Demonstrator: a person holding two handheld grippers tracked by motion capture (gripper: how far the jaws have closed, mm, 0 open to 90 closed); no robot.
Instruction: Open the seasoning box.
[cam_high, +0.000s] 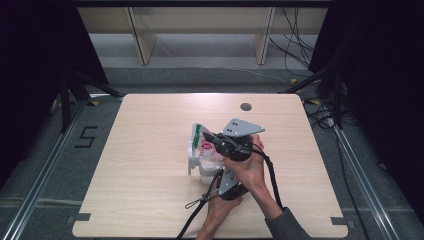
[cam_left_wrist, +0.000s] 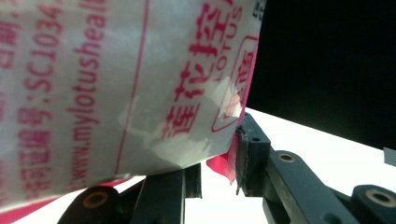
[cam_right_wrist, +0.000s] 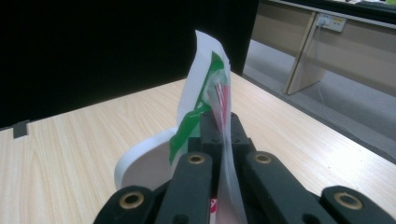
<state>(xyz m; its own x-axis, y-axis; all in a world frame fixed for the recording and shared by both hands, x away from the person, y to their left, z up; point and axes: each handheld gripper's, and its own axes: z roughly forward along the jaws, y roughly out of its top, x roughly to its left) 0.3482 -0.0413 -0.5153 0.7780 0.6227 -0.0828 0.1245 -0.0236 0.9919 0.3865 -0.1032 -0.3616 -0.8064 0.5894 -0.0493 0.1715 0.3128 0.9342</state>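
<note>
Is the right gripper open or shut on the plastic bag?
Shut on it. In the right gripper view the right gripper has its jaws pressed together, with the thin edge of the plastic bag pinched between them and standing up above.

Overhead view, two close claw views

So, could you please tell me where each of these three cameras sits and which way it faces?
High view: above the table's near side, looking forward and down on the light wooden table; both forearms show.
Left gripper view: rides the left gripper, facing the white plastic bag with pink print; black jaws show.
Right gripper view: rides the right gripper, shut on the bag's edge.
All share the bag.
</note>
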